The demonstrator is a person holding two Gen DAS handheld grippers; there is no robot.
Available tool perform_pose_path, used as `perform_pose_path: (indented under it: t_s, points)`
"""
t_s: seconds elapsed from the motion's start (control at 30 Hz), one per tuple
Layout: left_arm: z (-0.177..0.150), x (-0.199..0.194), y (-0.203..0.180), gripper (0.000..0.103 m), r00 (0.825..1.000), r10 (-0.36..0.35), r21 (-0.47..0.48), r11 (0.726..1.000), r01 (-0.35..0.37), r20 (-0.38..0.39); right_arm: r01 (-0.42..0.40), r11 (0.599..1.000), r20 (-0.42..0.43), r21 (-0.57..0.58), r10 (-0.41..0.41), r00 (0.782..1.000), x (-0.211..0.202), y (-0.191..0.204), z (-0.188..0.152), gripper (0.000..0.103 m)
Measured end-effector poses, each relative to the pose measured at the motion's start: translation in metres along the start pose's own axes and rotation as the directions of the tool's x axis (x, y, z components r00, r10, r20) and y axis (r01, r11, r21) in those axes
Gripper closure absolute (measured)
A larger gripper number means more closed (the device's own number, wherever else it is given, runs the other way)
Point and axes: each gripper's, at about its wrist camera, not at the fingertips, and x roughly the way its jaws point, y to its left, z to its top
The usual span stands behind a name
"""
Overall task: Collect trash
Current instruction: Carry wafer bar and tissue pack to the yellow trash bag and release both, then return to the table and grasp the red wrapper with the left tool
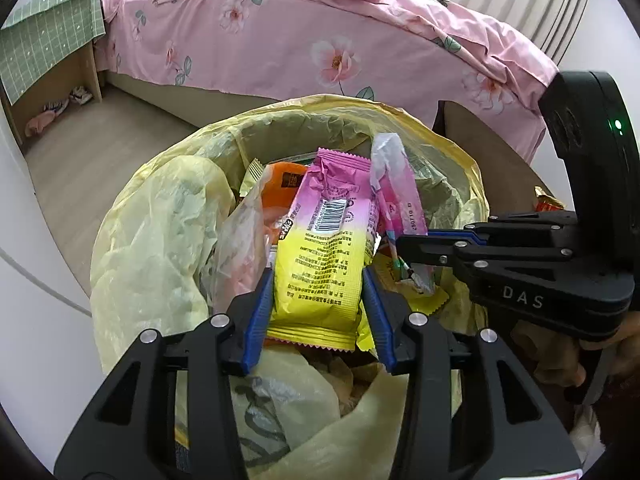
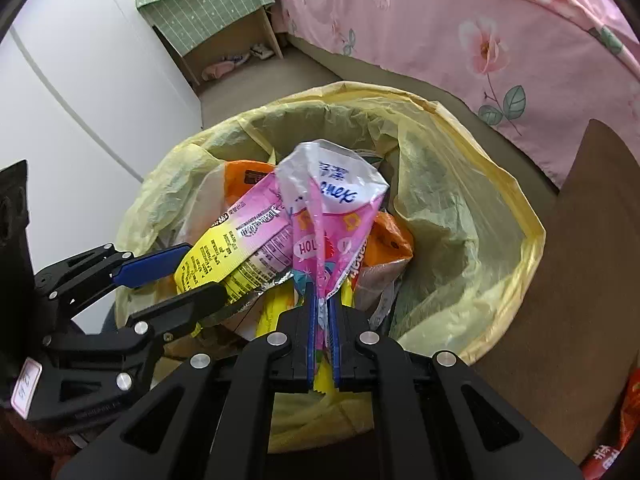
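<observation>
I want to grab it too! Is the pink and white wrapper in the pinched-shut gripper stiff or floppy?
Probably floppy: the pink and white wrapper is creased and crumpled above the right gripper. It likely weighs very little, since it looks thin and empty. Its shiny film may be slippery.

Both grippers angled steeply downward, side by side.
Left gripper (image 1: 318,280): blue pads part-open, a packet between them. Right gripper (image 2: 324,312): pads nearly closed, pinching a thin wrapper; a hand (image 1: 560,360) visible behind its body.
</observation>
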Motion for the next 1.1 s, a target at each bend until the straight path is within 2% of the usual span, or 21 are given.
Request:
perform_pose_path:
  t_s: [0.2, 0.23, 0.3, 0.37, 0.53, 0.7, 0.83, 0.9, 1.03, 1.1]
  points:
    - [-0.002, -0.009, 0.008, 0.055, 1.000, 0.005, -0.052, 0.999, -0.004, 0.015, -0.018, 0.998, 0.053, 0.061, 0.015, 0.999, -0.015, -0.006, -0.005, 0.092]
    - [-0.003, -0.011, 0.008, 0.054, 1.000, 0.006, -0.055, 0.998, -0.005, 0.020, -0.019, 0.998, 0.060, 0.067, 0.015, 0.998, -0.019, -0.006, -0.008, 0.082]
    - [-0.003, -0.019, 0.008, 0.047, 0.999, 0.025, -0.056, 0.998, -0.023, 0.043, -0.037, 0.997, 0.076, 0.069, 0.032, 0.997, -0.027, -0.005, -0.011, 0.068]
    - [-0.003, -0.029, 0.009, 0.043, 0.996, 0.036, -0.064, 0.997, -0.031, 0.077, -0.049, 0.997, 0.094, 0.064, 0.043, 0.995, -0.036, -0.002, -0.015, 0.068]
    - [-0.002, -0.045, 0.011, 0.041, 0.992, 0.042, -0.110, 0.994, -0.029, 0.119, -0.019, 0.997, 0.145, 0.071, 0.009, 0.989, -0.066, -0.002, -0.028, 0.068]
    - [-0.004, -0.058, 0.000, 0.041, 0.987, -0.009, -0.102, 0.994, 0.025, 0.158, 0.039, 0.995, 0.226, 0.094, -0.060, 0.972, -0.113, -0.010, -0.056, 0.068]
    - [-0.007, -0.065, -0.029, 0.041, 0.979, -0.088, -0.016, 0.996, 0.092, 0.182, 0.105, 0.986, 0.291, 0.129, -0.139, 0.947, -0.153, -0.021, -0.093, 0.068]
    - [-0.008, -0.067, -0.048, 0.040, 0.972, -0.136, 0.041, 0.991, 0.131, 0.189, 0.157, 0.975, 0.317, 0.158, -0.200, 0.927, -0.170, -0.030, -0.112, 0.068]
    - [-0.013, -0.067, -0.092, 0.038, 0.954, -0.242, 0.164, 0.963, 0.214, 0.176, 0.261, 0.934, 0.350, 0.245, -0.336, 0.874, -0.202, -0.055, -0.154, 0.067]
    - [-0.017, -0.065, -0.113, 0.038, 0.945, -0.285, 0.222, 0.943, 0.247, 0.161, 0.282, 0.913, 0.358, 0.294, -0.379, 0.854, -0.212, -0.069, -0.172, 0.061]
